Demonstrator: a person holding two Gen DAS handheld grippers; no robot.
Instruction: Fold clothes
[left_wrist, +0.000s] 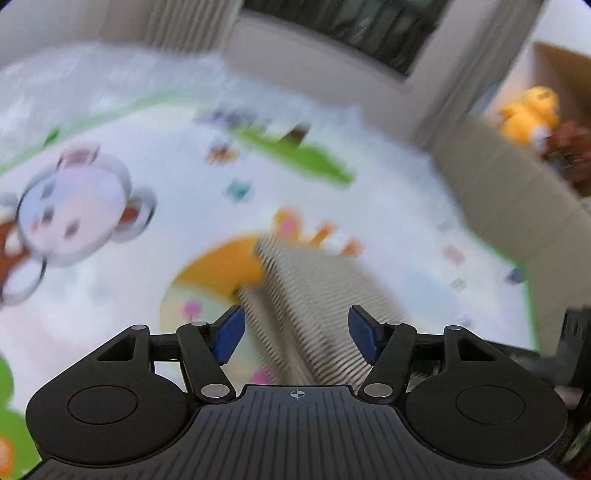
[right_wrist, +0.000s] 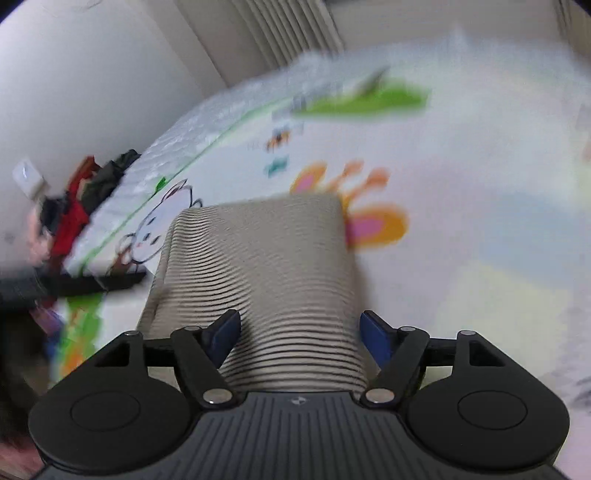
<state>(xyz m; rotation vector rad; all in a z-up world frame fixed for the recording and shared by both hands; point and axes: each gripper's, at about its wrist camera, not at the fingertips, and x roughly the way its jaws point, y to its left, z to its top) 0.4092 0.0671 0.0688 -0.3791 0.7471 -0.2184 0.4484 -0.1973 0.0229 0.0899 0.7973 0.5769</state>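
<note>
A folded beige garment with thin dark stripes (left_wrist: 317, 295) sits between the blue pads of my left gripper (left_wrist: 296, 334) and reaches forward over the cartoon play mat (left_wrist: 110, 288). The pads appear to press its two sides, though the picture is blurred. In the right wrist view the same striped garment (right_wrist: 258, 258) fills the whole gap of my right gripper (right_wrist: 301, 338), with a pad against each edge. There its stripes look sharper than the smeared mat (right_wrist: 461, 184) behind it.
A yellow plush toy (left_wrist: 528, 114) sits on beige furniture (left_wrist: 517, 206) at the right. Red and dark clothes (right_wrist: 81, 199) are heaped by the wall at the mat's left edge. A dark blurred bar (right_wrist: 85, 284) crosses the left side of the right wrist view.
</note>
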